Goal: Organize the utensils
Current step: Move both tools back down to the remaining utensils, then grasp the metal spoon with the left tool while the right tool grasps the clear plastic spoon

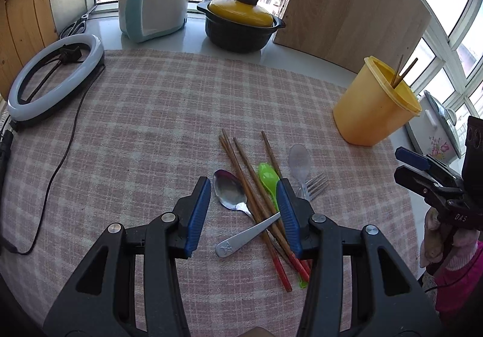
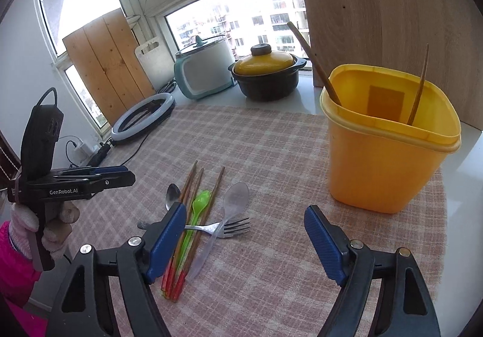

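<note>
Checked-cloth table (image 1: 151, 113) carrying a yellow container (image 2: 389, 156) that holds two chopsticks, well apart from the crossed utensil pile (image 1: 259, 201). Left gripper (image 1: 243, 204), jaws wide, straddles the pile; right gripper (image 2: 244, 243), jaws wide, empty. Risk: closing here may pinch several overlapping utensils together.

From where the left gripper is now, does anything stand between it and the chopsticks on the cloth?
Nothing visible does. The left gripper is open above the chopsticks, which lie between its fingers. Only the metal fork handle crosses over them.
</note>
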The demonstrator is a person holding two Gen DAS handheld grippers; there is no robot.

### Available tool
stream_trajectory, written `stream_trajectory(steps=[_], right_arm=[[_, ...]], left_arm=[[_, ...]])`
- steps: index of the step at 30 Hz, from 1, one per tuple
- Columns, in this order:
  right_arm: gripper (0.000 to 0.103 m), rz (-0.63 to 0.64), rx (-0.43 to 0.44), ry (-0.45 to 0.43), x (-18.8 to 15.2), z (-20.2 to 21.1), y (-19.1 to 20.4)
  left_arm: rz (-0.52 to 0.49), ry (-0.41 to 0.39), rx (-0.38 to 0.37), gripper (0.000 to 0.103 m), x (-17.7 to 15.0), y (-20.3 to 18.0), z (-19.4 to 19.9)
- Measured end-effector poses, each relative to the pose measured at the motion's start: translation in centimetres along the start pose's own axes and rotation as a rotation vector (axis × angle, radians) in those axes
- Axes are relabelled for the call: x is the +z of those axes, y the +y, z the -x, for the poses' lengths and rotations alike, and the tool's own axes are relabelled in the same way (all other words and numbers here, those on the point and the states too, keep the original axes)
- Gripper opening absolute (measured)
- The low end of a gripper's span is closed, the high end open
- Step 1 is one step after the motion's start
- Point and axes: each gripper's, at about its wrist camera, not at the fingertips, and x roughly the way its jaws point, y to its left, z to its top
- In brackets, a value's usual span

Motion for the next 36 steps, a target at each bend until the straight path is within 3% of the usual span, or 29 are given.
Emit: stream_trajectory(steps=[7,17,25,36], right_arm=[[0.07,0.033,-0.01,0.1,0.6,-4.6,1.0],[0.061,0.061,-0.041,0.182,1.0,-9.6,2.2],[0.054,0.017,-0.067,0.22,1.3,-11.4,1.3],[0.047,-0.009,-0.061,0.256,1.3,-13.5,1.2]], left_arm=[[0.001,0.035,-0.012,0.046,-1.0,0.6,-1.0],[0.1,0.103,-0.057,0.046,-0.7,3.2,-4.0],[0.163,0.145,-0.105,0.046,-0.4,4.4,-6.7],[0.13,0.136,-0.118,0.046,0.1,3.8,-8.0]])
